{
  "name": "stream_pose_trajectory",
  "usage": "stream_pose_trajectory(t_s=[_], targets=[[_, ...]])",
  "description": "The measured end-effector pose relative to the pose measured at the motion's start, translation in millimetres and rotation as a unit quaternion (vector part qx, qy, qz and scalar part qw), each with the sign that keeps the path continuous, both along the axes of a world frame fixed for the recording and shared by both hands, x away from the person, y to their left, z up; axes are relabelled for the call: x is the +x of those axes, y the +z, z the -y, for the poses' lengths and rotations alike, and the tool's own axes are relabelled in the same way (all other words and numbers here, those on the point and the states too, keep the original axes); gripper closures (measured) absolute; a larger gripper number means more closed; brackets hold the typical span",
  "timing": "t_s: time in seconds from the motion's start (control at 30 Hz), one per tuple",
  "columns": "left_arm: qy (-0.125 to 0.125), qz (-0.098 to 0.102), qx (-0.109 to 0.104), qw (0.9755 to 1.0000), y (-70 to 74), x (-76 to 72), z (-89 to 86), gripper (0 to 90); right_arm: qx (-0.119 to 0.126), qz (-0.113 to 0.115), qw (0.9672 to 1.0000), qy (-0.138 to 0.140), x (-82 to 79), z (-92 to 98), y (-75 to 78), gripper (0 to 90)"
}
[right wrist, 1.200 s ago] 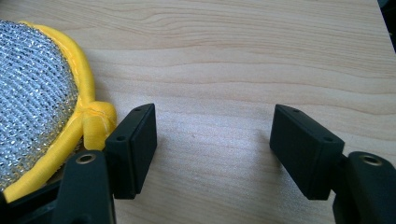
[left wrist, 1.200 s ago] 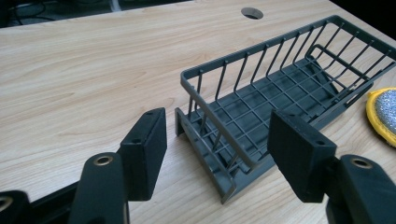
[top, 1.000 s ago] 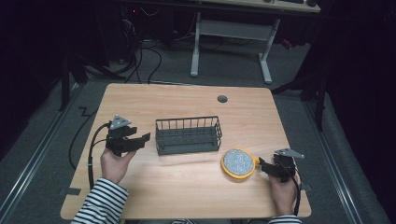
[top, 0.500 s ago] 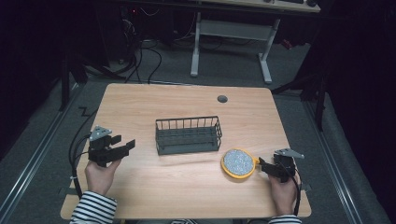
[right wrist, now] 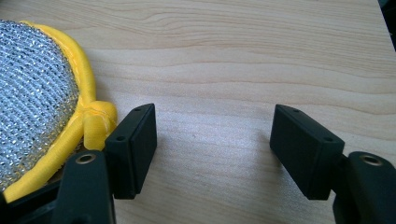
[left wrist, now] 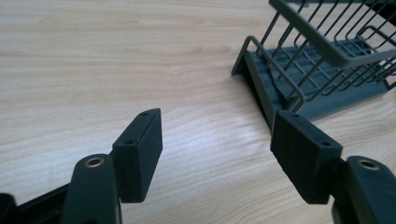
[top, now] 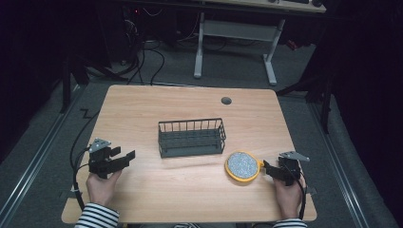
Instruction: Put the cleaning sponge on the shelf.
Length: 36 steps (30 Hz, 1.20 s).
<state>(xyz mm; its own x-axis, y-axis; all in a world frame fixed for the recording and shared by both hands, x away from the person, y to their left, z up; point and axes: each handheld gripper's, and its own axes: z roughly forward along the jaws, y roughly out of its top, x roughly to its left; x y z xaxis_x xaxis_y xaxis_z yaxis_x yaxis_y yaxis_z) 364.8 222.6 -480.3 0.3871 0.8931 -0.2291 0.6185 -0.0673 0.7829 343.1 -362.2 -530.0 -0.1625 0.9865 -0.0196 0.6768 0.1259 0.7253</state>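
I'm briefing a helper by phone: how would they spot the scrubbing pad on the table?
Start at the dark wire basket in the middle of the wooden table. Just off its near right corner lies the scrubbing pad, beside the right gripper. It is flat, round, silvery mesh with a yellow rim.

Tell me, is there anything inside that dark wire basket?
The wire basket looks empty: through its bars, the high view and left gripper view show a bare grid floor. Its far end is cut off in the left gripper view.
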Motion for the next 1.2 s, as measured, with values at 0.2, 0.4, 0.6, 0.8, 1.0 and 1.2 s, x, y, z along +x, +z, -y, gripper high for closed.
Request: stream_pose_trajectory(t_s=[0.2,0.4,0.6,0.8,1.0,1.2], targets=[[0.002,-0.019,0.010,0.9998,-14.8,4.0,4.3,34.0,0.000,0.000,1.0000,0.002,-0.1,-0.1,0.0,32.0],[0.009,-0.025,0.021,0.9994,-26.6,8.0,8.8,33.9,-0.001,0.000,1.0000,0.003,-0.1,-0.1,0.0,32.0],[0.012,-0.031,0.037,0.9987,-37.3,12.2,12.4,33.7,0.000,0.000,1.0000,0.003,-0.1,-0.4,0.0,32.0],[0.018,-0.026,0.066,0.9973,-43.5,15.5,15.9,33.2,-0.001,0.000,1.0000,0.006,-0.1,-0.4,0.1,32.0],[0.027,-0.018,0.075,0.9967,-49.2,18.9,16.1,32.9,0.000,-0.001,1.0000,0.006,-0.1,-0.5,0.1,32.0],[0.024,-0.007,0.120,0.9924,-55.7,20.5,16.8,31.4,0.001,-0.001,1.0000,0.005,0.3,-0.8,0.1,32.3]])
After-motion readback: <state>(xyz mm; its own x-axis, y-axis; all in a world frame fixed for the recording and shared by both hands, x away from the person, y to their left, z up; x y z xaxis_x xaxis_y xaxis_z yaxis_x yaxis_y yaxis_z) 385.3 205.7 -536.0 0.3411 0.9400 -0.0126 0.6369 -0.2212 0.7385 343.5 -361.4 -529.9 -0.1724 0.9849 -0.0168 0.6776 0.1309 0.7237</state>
